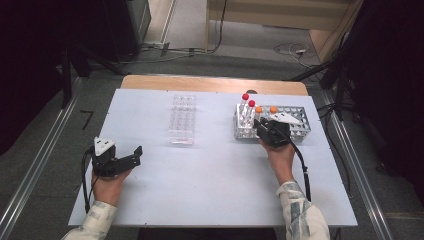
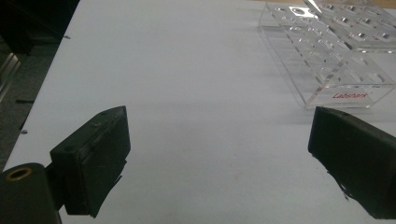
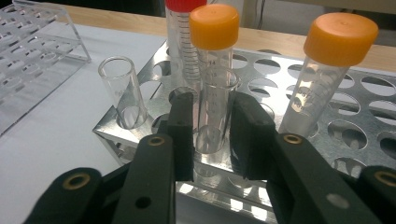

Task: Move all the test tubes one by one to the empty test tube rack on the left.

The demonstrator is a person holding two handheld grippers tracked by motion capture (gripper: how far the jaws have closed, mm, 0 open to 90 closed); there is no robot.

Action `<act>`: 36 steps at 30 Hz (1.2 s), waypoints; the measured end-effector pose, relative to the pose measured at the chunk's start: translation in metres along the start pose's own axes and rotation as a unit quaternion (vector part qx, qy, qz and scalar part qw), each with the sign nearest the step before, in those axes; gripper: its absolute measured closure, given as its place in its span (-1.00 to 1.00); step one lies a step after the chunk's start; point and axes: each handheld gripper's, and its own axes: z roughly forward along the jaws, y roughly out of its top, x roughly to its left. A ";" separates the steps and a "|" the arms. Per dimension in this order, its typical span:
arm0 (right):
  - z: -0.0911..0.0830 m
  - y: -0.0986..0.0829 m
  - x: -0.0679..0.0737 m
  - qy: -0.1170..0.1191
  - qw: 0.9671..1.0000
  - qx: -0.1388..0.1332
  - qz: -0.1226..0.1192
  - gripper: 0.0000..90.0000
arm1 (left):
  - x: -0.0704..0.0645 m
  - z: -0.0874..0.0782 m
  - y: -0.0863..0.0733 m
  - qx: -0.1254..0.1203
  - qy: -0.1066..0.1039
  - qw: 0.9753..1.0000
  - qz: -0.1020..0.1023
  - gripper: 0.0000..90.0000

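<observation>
Two handheld grippers are seen over a white tabletop (image 1: 215,190). The right gripper (image 3: 211,135) is placed at the near left corner of a metal rack (image 3: 327,135), with its fingers (image 3: 181,135) closed to a narrow gap around a clear uncapped tube (image 3: 212,116) that stands upright in a front hole. The fingers appear to touch the tube on both sides, low on its wall, so a grasp is judged to be made or nearly made. Directly behind this tube an orange-capped tube (image 3: 214,28) is seen, with a red-capped tube (image 3: 184,32) behind it to the left, another orange-capped tube (image 3: 327,65) to the right, and a second open tube (image 3: 122,91) in the hole to the left.

The left gripper (image 2: 219,154) is held low over bare tabletop near the left edge, its fingers spread wide and holding nothing. A clear plastic rack (image 2: 336,60) is seen ahead of it, to its right.

For the step to be done well, the tube should be gripped evenly and lifted straight up, so that the glass is not tilted against the hole's rim and the capped neighbours are not knocked.
</observation>
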 end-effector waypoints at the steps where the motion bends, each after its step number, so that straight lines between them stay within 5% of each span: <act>1: 0.000 0.000 0.001 -0.002 1.000 0.001 0.000 0.60 | 0.000 0.000 0.000 0.000 -0.001 1.000 0.000 -0.87; 9: -0.008 0.005 0.001 -0.002 1.000 -0.017 -0.006 0.63 | 0.000 0.000 0.000 -0.001 0.000 1.000 0.000 -0.87; 21: -0.053 0.037 0.006 0.014 0.998 -0.066 -0.013 0.63 | -0.003 0.000 0.000 0.001 -0.003 1.000 0.002 -0.86; 36: -0.060 0.027 0.035 0.060 0.996 -0.054 -0.033 0.63 | -0.021 0.001 0.020 -0.009 -0.036 0.999 0.007 -0.85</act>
